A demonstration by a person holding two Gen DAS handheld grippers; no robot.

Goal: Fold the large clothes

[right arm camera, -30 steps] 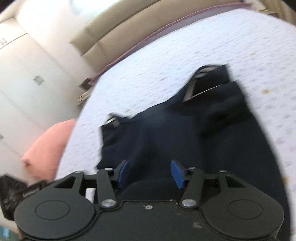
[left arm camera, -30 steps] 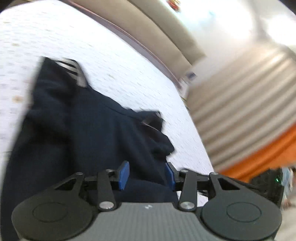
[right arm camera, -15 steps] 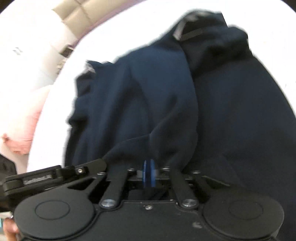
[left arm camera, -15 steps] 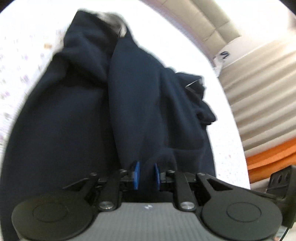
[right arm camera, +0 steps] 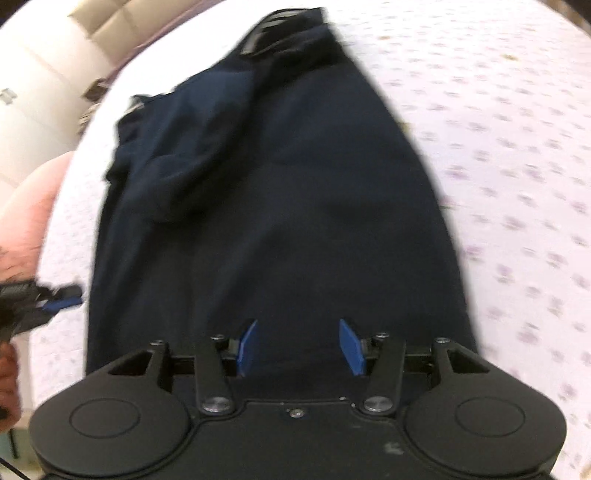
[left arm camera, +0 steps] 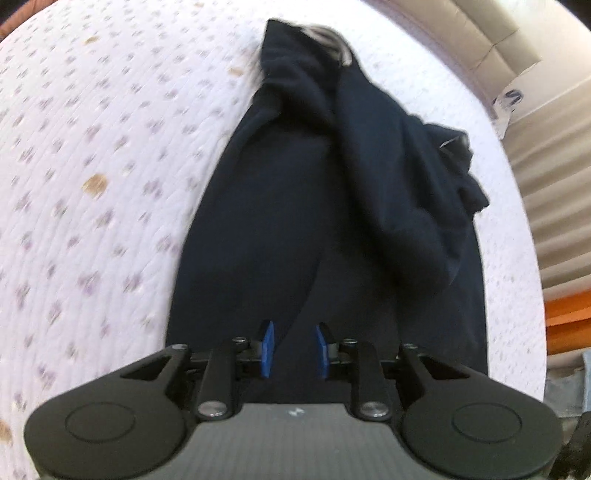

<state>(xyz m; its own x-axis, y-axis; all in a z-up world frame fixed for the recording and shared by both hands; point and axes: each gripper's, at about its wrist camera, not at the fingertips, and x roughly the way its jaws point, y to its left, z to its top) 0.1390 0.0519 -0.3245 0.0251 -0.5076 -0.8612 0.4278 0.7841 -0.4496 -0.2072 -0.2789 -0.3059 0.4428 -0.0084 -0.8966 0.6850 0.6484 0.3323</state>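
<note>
A dark navy garment (left arm camera: 332, 221) lies stretched lengthwise on the bed's white quilted cover (left arm camera: 92, 166), with a striped collar or hem at its far end (left arm camera: 328, 35). A bunched fold runs along its right side in the left wrist view. My left gripper (left arm camera: 293, 350) is open just above the garment's near edge, holding nothing. In the right wrist view the same garment (right arm camera: 277, 203) lies flat, and my right gripper (right arm camera: 299, 345) is open wide above its near edge. The left gripper's blue fingertip (right arm camera: 61, 303) shows at the left edge there.
The white cover with small purple marks (right arm camera: 517, 184) spreads to the right. A beige padded headboard (left arm camera: 461, 29) stands at the far end. A pink pillow (right arm camera: 29, 206) lies left of the bed. An orange strip (left arm camera: 569, 317) and pleated curtain (left arm camera: 554, 184) are at right.
Both grippers were shut on the garment's near edge half a second ago; now both have opened and let it go. The garment lies flatter and longer than a second ago.
</note>
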